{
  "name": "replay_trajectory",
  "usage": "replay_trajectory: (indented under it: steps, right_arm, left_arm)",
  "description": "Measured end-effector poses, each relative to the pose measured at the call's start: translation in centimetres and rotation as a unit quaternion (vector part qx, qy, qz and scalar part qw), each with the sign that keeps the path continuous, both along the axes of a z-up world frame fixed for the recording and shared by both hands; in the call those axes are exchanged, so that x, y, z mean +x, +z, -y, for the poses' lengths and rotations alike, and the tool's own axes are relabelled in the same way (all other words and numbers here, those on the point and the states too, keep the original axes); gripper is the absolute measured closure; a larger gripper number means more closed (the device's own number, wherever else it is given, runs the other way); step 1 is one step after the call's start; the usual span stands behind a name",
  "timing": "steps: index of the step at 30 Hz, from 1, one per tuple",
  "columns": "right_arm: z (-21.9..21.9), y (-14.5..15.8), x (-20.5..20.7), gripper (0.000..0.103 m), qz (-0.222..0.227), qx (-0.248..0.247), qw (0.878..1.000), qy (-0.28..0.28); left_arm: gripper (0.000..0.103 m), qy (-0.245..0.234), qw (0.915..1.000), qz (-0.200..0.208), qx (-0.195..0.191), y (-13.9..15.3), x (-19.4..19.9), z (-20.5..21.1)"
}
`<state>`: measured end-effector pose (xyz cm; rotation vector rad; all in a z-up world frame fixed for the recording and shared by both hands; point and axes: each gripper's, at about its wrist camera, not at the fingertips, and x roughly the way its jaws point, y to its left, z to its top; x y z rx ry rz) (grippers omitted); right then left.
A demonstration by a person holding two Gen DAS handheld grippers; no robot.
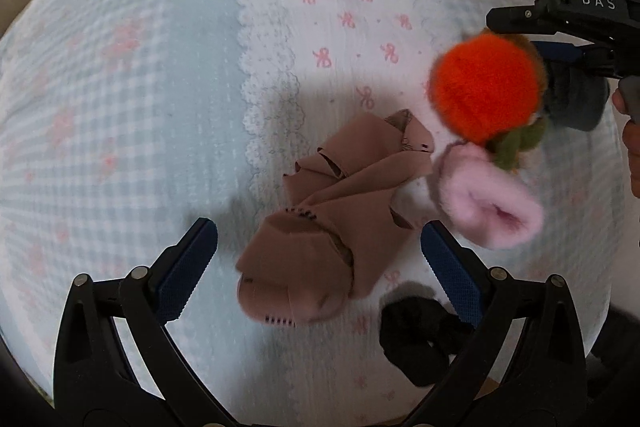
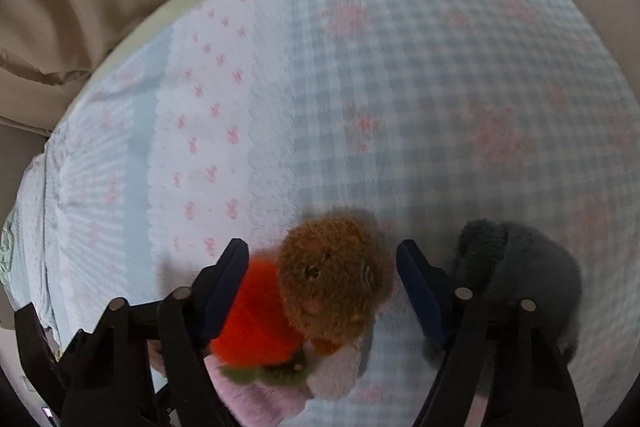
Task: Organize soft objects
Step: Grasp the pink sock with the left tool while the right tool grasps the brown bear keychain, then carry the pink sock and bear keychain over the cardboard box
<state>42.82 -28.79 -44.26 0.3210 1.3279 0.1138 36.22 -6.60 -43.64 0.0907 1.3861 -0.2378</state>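
Note:
A brown plush toy in an orange body with green leaves (image 2: 320, 291) sits between the wide-apart fingers of my right gripper (image 2: 322, 267); no finger touches it. In the left wrist view the orange plush (image 1: 484, 87) hangs below the right gripper (image 1: 560, 39). A pink fluffy sock (image 1: 486, 203) lies under it, also visible in the right wrist view (image 2: 264, 395). A crumpled brown cloth (image 1: 332, 223) lies between the open fingers of my left gripper (image 1: 318, 259), which hovers above it. A dark grey fluffy item (image 2: 520, 275) lies right of the plush.
A black sock (image 1: 416, 339) lies by the left gripper's right finger. Everything rests on a bed cover (image 1: 140, 87) in blue check and pink bows. Beige curtains (image 2: 80, 7) hang beyond the far edge of the bed.

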Motion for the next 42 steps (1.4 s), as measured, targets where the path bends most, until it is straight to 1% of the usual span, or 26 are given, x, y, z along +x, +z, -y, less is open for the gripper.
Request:
replay_trajectory:
  steps: [3,5,7,9,10,11,13,16,19,20,21,23,29,31,36,40,41,42]
  right_arm:
    - [-0.2,-1.0,0.4,0.038,0.0,-0.011,1.0,0.009]
    - [-0.6,-1.3,0.5,0.04,0.0,-0.022,1.0,0.018]
    - [-1.1,-1.6,0.5,0.046,0.001,-0.036,0.999,0.034]
    - [-1.9,-1.9,0.2,0.053,0.006,-0.057,0.997,0.058]
    - [-2.2,-2.1,0.0,0.057,0.007,-0.062,0.996,0.067]
    - [-2.5,-2.2,-0.3,0.059,0.009,-0.065,0.995,0.072]
    - [-2.7,-2.3,-0.7,0.062,0.016,-0.066,0.995,0.073]
    - [-2.5,-2.4,-0.8,0.066,0.022,-0.058,0.996,0.067]
    - [-2.0,-1.9,-0.9,0.067,0.03,-0.049,0.996,0.063]
    - [-1.9,-1.6,-1.0,0.067,0.032,-0.046,0.996,0.063]
    - [-1.9,-1.4,-1.0,0.067,0.035,-0.044,0.996,0.063]
    - [-1.6,-0.8,-1.2,0.067,0.043,-0.042,0.996,0.061]
    - [-0.9,1.6,-1.5,0.067,0.065,-0.044,0.995,0.055]
    - [-0.6,2.6,-1.8,0.067,0.075,-0.044,0.995,0.052]
    - [-0.6,5.1,-2.3,0.067,0.094,-0.044,0.993,0.049]
    - [-0.4,7.8,-3.3,0.067,0.11,-0.043,0.992,0.047]
    - [-0.4,8.6,-3.7,0.067,0.115,-0.043,0.991,0.047]
    - [-0.4,9.3,-4.1,0.067,0.119,-0.042,0.991,0.047]
  left_arm:
    - [0.002,-0.003,1.0,-0.005,0.001,-1.2,0.4,0.1]
    - [0.005,-0.007,0.9999,-0.009,0.006,-2.0,0.5,0.3]
    - [0.019,-0.009,0.9999,-0.013,0.006,-2.7,0.6,0.4]
    - [0.022,-0.011,0.9997,-0.019,0.008,-3.1,0.6,0.6]
    - [0.028,-0.013,0.9997,-0.016,0.012,-3.2,0.5,0.7]
    - [0.033,-0.017,0.9997,-0.012,0.014,-3.1,0.5,0.9]
    - [0.056,-0.023,0.9997,-0.006,0.011,-3.0,0.5,1.2]
    - [0.067,-0.03,0.9994,0.0,0.016,-2.7,0.9,1.5]
    - [0.074,-0.028,0.9995,0.0,0.014,-2.4,1.3,1.3]
    - [0.075,-0.027,0.9996,-0.002,0.013,-2.3,2.5,1.6]
    - [0.078,-0.024,0.9997,-0.002,0.01,-2.0,2.6,1.5]
    - [0.08,-0.02,0.9998,-0.001,0.003,-1.3,3.7,0.9]
    - [0.082,-0.013,0.9998,0.016,-0.002,1.7,4.4,0.5]
    - [0.082,-0.009,0.9997,0.024,-0.006,3.1,3.6,0.3]
    - [0.082,0.002,0.999,0.042,-0.015,6.3,3.5,-0.4]
    - [0.082,0.007,0.9979,0.06,-0.021,9.1,2.5,-0.5]
    - [0.082,0.009,0.9976,0.065,-0.022,9.9,0.6,0.0]
    - [0.082,0.012,0.9972,0.07,-0.023,10.5,0.0,0.2]
